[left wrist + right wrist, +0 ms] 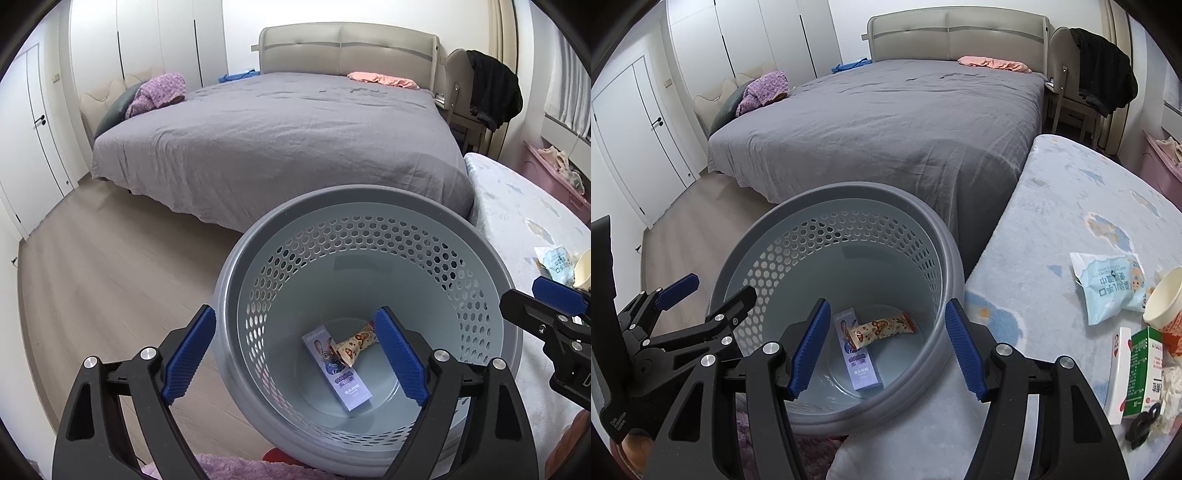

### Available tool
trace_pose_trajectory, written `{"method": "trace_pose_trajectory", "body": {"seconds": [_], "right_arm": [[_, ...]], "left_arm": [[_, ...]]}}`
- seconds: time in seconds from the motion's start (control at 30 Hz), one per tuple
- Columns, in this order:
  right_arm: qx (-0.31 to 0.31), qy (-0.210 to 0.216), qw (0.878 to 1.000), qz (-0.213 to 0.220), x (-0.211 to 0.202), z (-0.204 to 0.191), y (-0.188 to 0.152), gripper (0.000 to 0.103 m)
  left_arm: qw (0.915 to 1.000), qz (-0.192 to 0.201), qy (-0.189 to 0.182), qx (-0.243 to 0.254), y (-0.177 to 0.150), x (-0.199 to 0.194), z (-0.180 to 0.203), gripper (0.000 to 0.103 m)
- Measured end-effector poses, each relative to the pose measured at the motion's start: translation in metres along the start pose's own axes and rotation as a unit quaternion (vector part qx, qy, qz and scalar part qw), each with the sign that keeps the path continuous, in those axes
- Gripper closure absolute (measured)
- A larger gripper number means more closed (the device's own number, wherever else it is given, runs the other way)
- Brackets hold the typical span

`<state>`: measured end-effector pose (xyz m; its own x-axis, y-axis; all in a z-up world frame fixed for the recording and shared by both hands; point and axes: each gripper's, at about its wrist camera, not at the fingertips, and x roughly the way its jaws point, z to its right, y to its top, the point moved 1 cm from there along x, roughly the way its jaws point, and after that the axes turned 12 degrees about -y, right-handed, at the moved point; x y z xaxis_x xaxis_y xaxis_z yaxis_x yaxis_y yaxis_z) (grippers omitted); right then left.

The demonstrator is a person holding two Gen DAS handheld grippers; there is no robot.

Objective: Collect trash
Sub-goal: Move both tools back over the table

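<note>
- Left gripper (295, 354) hung over the grey bin (480, 254), jaws spread wide, nothing between the pads.
- Right gripper (886, 347) also above the bin (945, 243), jaws part open and empty.
- The bin stood on the floor, just beside the pale blue blanket (1063, 192).
- Inside on the bottom: a purple box (338, 369) lying flat, with a snack wrapper (356, 341) overlapping its upper end.
- Trash not yet collected, on the blanket to the right: a light blue packet (1108, 288), a paper cup (1163, 295), a green and white carton (1145, 369).
- Grey bed (280, 136) behind the bin.
</note>
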<state>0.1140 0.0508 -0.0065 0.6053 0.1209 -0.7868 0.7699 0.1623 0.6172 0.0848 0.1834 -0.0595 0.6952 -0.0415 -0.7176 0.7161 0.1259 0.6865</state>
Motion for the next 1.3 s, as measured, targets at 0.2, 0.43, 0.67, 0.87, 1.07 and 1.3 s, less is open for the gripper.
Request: {"method": "trace_pose_trajectory", "body": {"seconds": [0.2,0.43,0.67,0.87,1.07,1.3], "right_arm": [[0.010,-0.007,1.000,0.004,-0.011,0.008,-0.008,0.040],[0.026,-0.020,0.999,0.010,-0.028,0.023,-0.021,0.039],[0.052,-0.036,0.998,0.013,-0.048,0.053,-0.039,0.038],[0.074,-0.061,0.995,0.020,-0.072,0.087,-0.058,0.036],[0.104,-0.091,0.990,0.021,-0.094,0.132,-0.083,0.036],[0.141,-0.129,0.981,0.016,-0.115,0.190,-0.112,0.036]], "left_arm": [[1.0000,0.003,-0.005,0.006,-0.001,-0.007,0.005,0.014],[0.9996,0.001,-0.020,0.017,-0.006,-0.018,0.021,0.014],[0.9986,0.000,-0.044,0.030,-0.011,-0.031,0.048,0.011],[0.9967,-0.002,-0.068,0.043,-0.017,-0.043,0.078,0.011],[0.9943,-0.001,-0.088,0.061,-0.023,-0.054,0.115,0.011],[0.9910,-0.008,-0.109,0.077,-0.027,-0.056,0.158,0.010]]}}
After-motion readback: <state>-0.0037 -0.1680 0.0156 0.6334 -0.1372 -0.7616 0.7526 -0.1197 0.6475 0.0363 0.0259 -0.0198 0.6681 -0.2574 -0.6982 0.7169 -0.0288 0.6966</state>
